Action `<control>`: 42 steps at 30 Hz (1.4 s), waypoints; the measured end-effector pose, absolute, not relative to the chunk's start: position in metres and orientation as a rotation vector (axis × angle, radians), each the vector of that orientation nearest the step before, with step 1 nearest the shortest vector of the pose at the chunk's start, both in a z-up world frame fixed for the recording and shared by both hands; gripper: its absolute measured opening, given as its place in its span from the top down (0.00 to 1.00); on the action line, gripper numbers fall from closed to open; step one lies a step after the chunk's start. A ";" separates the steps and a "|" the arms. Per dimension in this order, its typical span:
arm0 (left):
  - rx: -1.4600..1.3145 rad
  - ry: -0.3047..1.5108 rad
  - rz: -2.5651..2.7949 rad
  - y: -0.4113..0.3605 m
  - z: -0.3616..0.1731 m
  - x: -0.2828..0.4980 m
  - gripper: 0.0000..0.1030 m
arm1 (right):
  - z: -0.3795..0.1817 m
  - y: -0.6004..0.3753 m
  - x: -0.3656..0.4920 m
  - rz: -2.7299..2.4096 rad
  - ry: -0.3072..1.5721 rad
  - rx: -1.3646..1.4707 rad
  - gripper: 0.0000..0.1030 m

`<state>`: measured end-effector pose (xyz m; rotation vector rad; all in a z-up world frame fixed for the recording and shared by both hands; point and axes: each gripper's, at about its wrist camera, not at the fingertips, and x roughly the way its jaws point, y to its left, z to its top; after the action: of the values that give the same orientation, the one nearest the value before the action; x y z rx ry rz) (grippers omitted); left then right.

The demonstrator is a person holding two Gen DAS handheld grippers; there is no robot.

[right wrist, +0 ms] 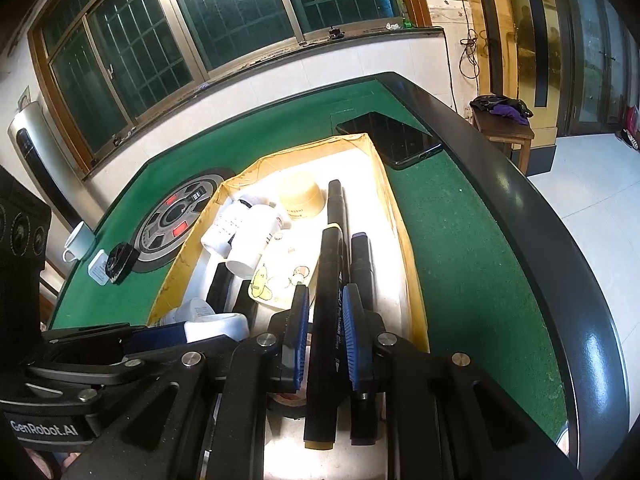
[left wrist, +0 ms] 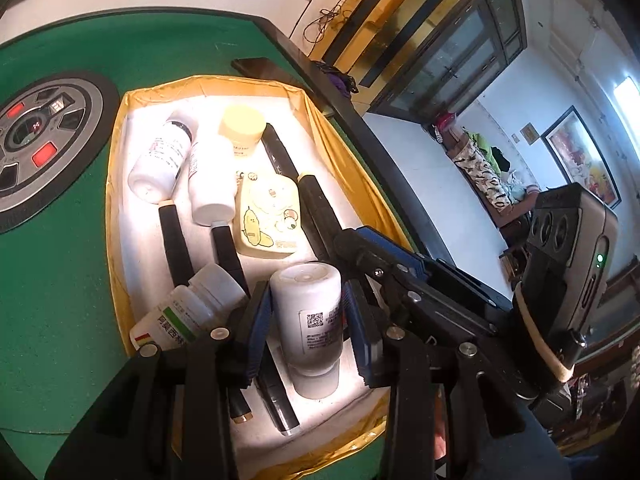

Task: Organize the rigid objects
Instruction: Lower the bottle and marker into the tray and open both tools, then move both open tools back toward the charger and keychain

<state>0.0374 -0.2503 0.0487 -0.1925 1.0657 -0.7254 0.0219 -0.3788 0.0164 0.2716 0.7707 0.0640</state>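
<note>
While I steer both grippers over the yellow-walled box (left wrist: 120,152) on the green bench (left wrist: 52,280), each one straddles a separate item. My left gripper (left wrist: 306,324) has its blue pads on either side of a white bottle (left wrist: 310,320) lying at the near end of the box; the pads look touching or just shy of its sides, so I judge it clamped, though I cannot be sure of firm contact. My right gripper (right wrist: 324,336) sits around a black marker (right wrist: 326,320) lying lengthwise near the box's right wall; a sliver of gap shows beside each pad, so I read it as apart, not yet closed.

Packed around them are 2 more white bottles (left wrist: 160,160), a green-labelled bottle (left wrist: 180,312) just beside the left pad, a yellow-capped jar (left wrist: 242,128), a cartoon-printed case (left wrist: 268,212) and several other markers (left wrist: 176,240). A phone (right wrist: 390,140) lies on the bench past the far corner of the box.

Crowding is the risk, in my judgement. The round bottle could roll or squirt out of the pads if the squeeze lands off-centre, and lifting it may drag the green-labelled bottle leaning alongside. On the right, a second, purple-tipped marker (right wrist: 362,264) lies touching the first; a pad could catch it and lift 2 at once. The grippers also work near each other, so a careless lift may knock them together.
</note>
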 end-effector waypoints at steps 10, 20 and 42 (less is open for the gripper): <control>-0.204 1.005 -0.712 -0.243 0.062 0.034 0.63 | 0.029 -0.376 0.016 0.052 0.752 0.263 0.85; -0.165 0.865 -0.652 -0.214 0.086 0.022 0.63 | 0.055 -0.344 0.007 0.066 0.703 0.174 0.66; -0.082 0.739 -0.184 0.005 0.070 0.066 0.46 | 0.048 -0.184 0.021 0.367 0.778 0.006 0.43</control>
<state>0.0661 0.0050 0.0699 -0.0822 0.7389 -0.1841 0.0211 -0.1839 0.0479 0.0058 0.7780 0.3670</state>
